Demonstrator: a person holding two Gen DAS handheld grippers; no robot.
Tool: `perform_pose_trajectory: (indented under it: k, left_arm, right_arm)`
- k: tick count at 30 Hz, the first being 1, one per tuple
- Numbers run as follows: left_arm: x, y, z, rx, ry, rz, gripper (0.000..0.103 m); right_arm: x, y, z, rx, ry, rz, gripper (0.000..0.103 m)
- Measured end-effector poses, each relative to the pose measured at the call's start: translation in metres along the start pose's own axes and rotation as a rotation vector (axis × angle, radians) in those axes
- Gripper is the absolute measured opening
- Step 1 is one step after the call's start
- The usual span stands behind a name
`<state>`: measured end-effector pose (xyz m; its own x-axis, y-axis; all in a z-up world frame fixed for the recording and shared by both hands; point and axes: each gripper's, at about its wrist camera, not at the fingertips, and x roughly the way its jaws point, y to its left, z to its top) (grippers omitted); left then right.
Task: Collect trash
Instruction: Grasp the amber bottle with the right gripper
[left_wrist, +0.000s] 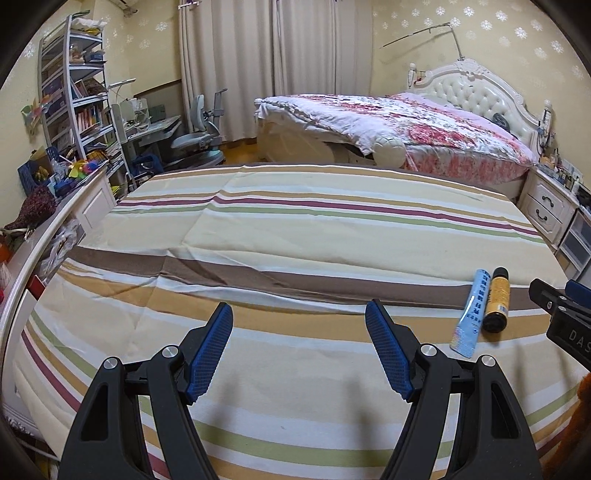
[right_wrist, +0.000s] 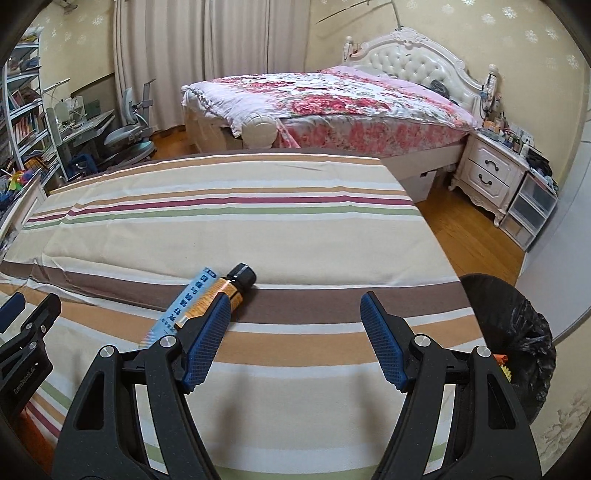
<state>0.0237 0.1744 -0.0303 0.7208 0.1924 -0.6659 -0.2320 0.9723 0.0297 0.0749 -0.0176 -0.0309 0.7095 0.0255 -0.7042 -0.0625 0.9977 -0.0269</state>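
Note:
A light blue tube (left_wrist: 471, 312) and a small amber bottle with a black cap (left_wrist: 496, 299) lie side by side on the striped bed sheet (left_wrist: 295, 236). My left gripper (left_wrist: 299, 325) hovers open over the sheet, left of both, nothing between its fingers. In the right wrist view the tube (right_wrist: 184, 306) and bottle (right_wrist: 229, 286) lie just beyond my right gripper's left finger, which hides part of them. My right gripper (right_wrist: 295, 314) is open and empty. A bin lined with a black bag (right_wrist: 513, 328) stands at the bed's right side.
A second bed with a floral quilt (right_wrist: 332, 99) stands beyond, with a white nightstand (right_wrist: 487, 170) and plastic drawers (right_wrist: 528, 214) to its right. A desk, chair (left_wrist: 199, 136) and bookshelf (left_wrist: 77, 92) fill the far left. Wooden floor (right_wrist: 476, 236) runs beside the bed.

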Motion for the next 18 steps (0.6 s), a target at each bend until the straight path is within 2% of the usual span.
perform_pose_trajectory:
  k: [6,13,15,18]
  left_arm:
    - [0.005,0.013,-0.004,-0.034,0.019,0.001,0.072]
    - [0.006,0.016,-0.004,-0.045,0.02,-0.014,0.072]
    - [0.007,0.017,-0.004,-0.048,0.024,-0.018,0.072]
    - [0.009,0.017,-0.003,-0.048,0.029,-0.022,0.072]
  right_arm:
    - [0.014,0.018,0.004,-0.008,0.025,0.01,0.071]
    - [0.027,0.019,0.002,0.009,0.067,0.01,0.07]
    - [0.027,0.016,0.001,0.011,0.073,0.009,0.068]
    - [0.028,0.013,-0.001,0.015,0.088,0.014,0.059]
